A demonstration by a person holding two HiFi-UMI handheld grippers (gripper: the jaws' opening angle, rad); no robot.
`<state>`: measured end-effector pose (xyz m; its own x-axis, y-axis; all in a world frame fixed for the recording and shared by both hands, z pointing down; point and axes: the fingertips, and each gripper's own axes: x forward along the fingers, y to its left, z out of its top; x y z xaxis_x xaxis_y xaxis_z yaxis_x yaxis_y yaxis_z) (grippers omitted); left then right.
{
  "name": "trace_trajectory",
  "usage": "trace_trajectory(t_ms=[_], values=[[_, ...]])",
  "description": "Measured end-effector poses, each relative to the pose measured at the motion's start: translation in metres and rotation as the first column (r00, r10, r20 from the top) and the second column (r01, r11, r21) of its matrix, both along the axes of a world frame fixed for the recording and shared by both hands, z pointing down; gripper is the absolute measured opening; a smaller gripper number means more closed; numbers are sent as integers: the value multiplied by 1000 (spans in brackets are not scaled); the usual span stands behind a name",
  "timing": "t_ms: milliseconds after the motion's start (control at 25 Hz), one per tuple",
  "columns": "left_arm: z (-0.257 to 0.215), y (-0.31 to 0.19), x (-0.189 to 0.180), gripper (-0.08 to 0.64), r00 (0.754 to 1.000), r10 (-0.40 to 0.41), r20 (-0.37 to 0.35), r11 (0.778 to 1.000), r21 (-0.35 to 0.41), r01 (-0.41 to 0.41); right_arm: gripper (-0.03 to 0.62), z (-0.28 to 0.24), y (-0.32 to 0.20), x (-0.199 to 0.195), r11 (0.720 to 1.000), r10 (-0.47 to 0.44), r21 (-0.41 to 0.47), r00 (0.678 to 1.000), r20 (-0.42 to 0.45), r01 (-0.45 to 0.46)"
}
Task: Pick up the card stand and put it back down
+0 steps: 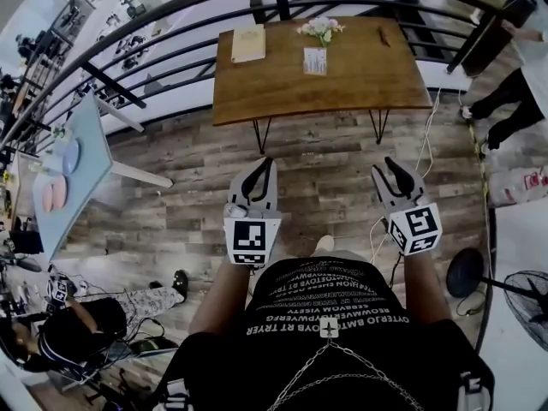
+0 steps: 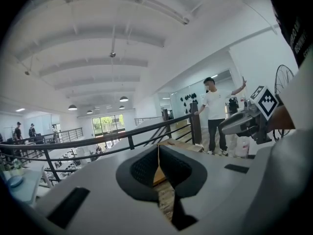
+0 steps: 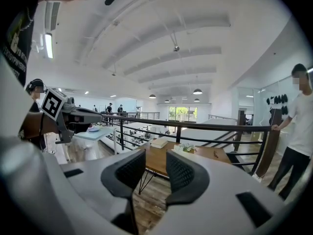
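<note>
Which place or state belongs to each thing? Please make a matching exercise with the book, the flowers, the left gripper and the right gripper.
Things:
1. book
2. flowers
3. left gripper
4. right gripper

Places and states:
A. jaws apart, nothing between them
B. lying toward the left end of the table, as the head view shows it
C. jaws together, nothing held
D. at the table's far edge, just behind the card stand

Pairs: 1-B, 2-D, 3-C, 4-A
</note>
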<state>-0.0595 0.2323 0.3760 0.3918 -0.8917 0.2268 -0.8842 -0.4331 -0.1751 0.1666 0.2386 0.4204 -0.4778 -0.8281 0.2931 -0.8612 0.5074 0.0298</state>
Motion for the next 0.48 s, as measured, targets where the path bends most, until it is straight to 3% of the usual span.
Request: trace_trajectory(t_ms=[480], values=[[6, 4, -11, 29, 998, -64, 21, 998, -23, 64, 124, 9, -13, 0, 999, -37, -14, 999, 12, 38]])
